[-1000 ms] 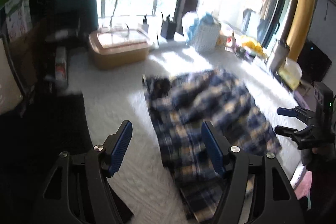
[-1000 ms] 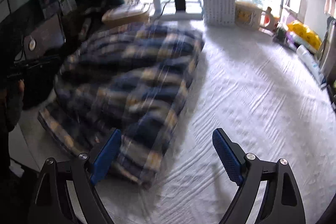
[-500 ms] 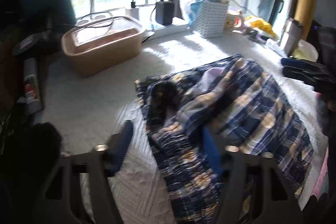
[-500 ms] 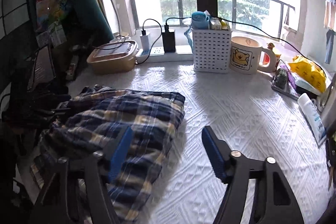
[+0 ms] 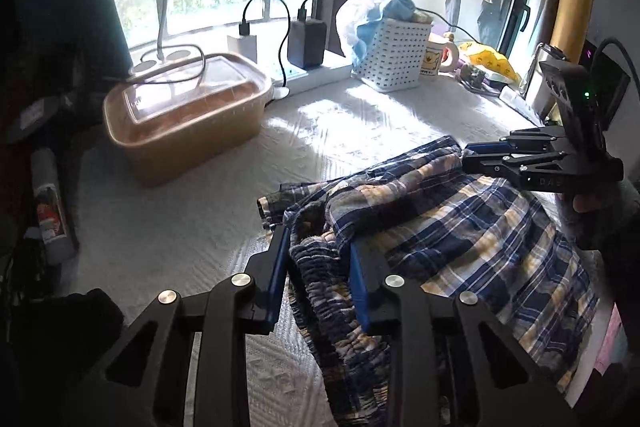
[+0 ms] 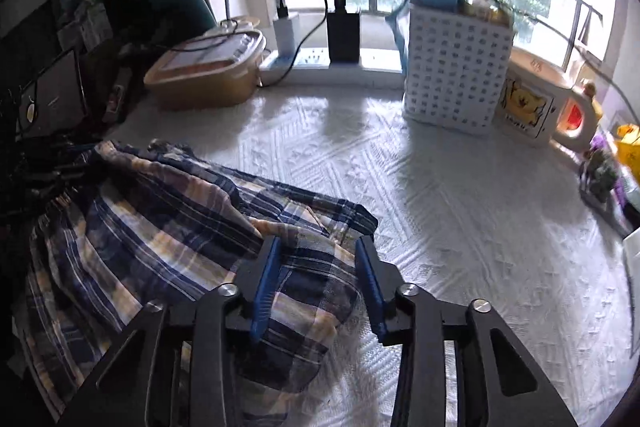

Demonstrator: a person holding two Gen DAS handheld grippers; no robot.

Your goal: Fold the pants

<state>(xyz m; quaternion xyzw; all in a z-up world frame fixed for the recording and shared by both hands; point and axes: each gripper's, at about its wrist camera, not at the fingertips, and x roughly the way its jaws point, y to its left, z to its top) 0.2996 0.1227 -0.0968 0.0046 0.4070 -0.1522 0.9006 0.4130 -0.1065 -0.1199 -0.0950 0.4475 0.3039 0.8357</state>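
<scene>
Two handheld black grippers: the left gripper point(image 5: 318, 251) and right gripper point(image 6: 318, 259) have skeletal linkage arms, round silver screws and ribbed blue finger pads point(image 6: 265, 281). The right one shows a green light.

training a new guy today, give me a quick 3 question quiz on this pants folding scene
1. True or false: the plaid pants lie on a white textured cloth.
2. Which stands beside the white basket? A) a bear mug B) a kettle C) a vase
3. What lies between the fingers of the left gripper and the right gripper?

Key:
1. True.
2. A.
3. Bunched pants fabric; both sets of jaws have just been closing around it.
</scene>
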